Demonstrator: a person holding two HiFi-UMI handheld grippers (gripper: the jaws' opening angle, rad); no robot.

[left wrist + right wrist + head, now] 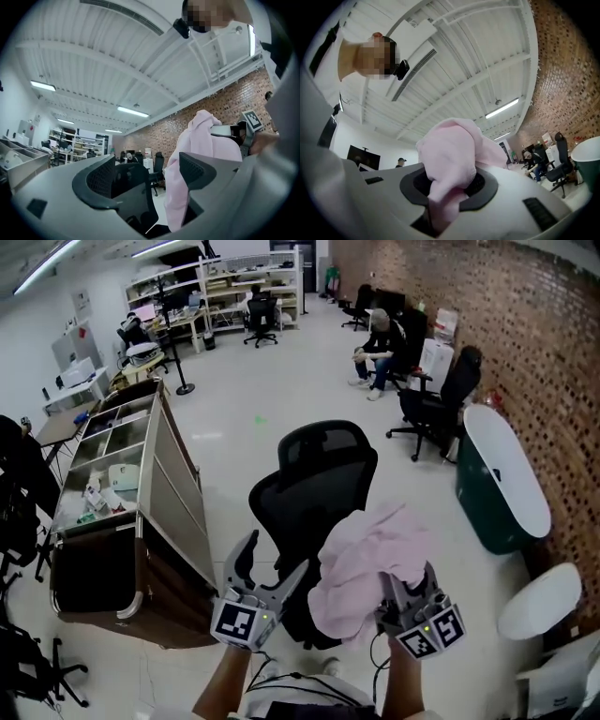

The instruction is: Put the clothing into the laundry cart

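Observation:
A pink garment (367, 562) hangs bunched in front of me, and my right gripper (397, 594) is shut on its lower part. In the right gripper view the pink cloth (449, 157) fills the gap between the dark pads of that gripper (447, 190) and bulges above them. My left gripper (272, 568) is held beside it on the left, open and empty. In the left gripper view its jaws (150, 177) stand wide apart, with the garment (199, 154) to their right. A black office chair (319, 486) stands just beyond both grippers.
A wood and metal cart with open compartments (141, 521) stands at the left. A dark green tub with a white top (502, 486) stands at the right by the brick wall. A person sits on a chair (380, 348) farther back. Desks and shelves line the far wall.

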